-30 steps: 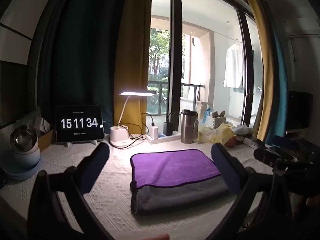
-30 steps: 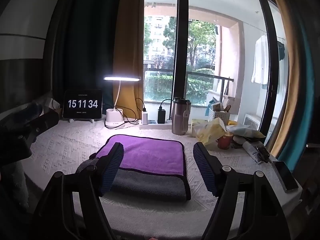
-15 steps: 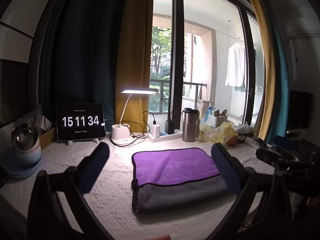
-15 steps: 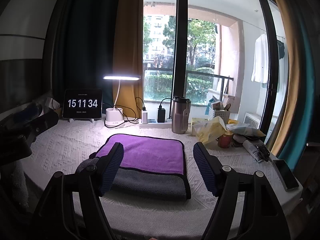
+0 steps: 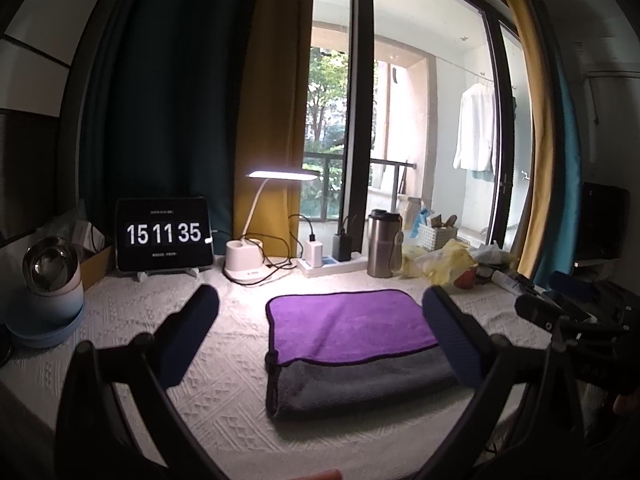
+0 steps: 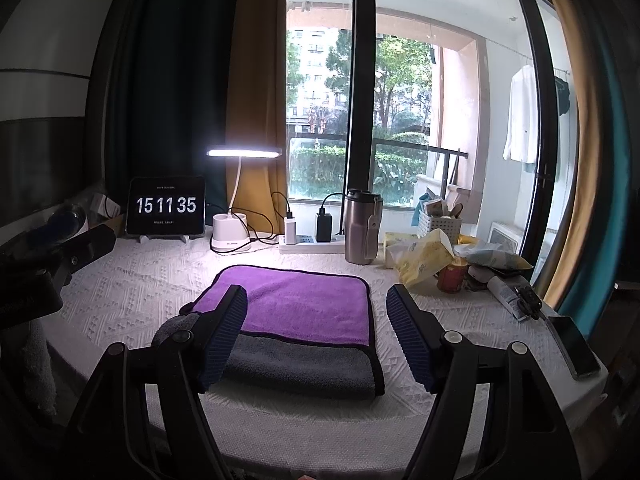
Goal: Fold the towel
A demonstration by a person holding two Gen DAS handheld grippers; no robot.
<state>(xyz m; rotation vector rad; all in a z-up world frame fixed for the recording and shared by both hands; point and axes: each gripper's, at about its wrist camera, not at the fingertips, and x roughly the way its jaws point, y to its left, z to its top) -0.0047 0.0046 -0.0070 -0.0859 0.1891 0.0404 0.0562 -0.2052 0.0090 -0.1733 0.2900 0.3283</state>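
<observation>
Bench (image 5: 224,384): covered in white textured cloth.
Towel (image 5: 352,328): folded flat at the bench's middle, purple layer over grey.
Left gripper (image 5: 320,344): fingers spread wide, holding nothing, above the towel.
Right gripper (image 6: 316,336): likewise spread and empty.
Tablet clock (image 6: 166,206): reads 15 11 35.

One folded towel (image 6: 298,320), purple over grey, is seen on one white-covered table (image 6: 132,288). Two grippers are counted, the left gripper (image 5: 320,340) and the right gripper (image 6: 316,328), each with two fingers spread apart and nothing between them. One tablet clock (image 6: 166,206), one lit desk lamp (image 6: 240,200) and one steel tumbler (image 6: 362,226) are lined along the window side. Two chargers, one white (image 6: 290,230) and one black (image 6: 324,227), are plugged into one power strip (image 6: 310,245). One white basket (image 6: 440,226), one red cup (image 6: 451,276), one phone (image 6: 574,346) and one hanging white shirt (image 6: 524,116) are also shown.
</observation>
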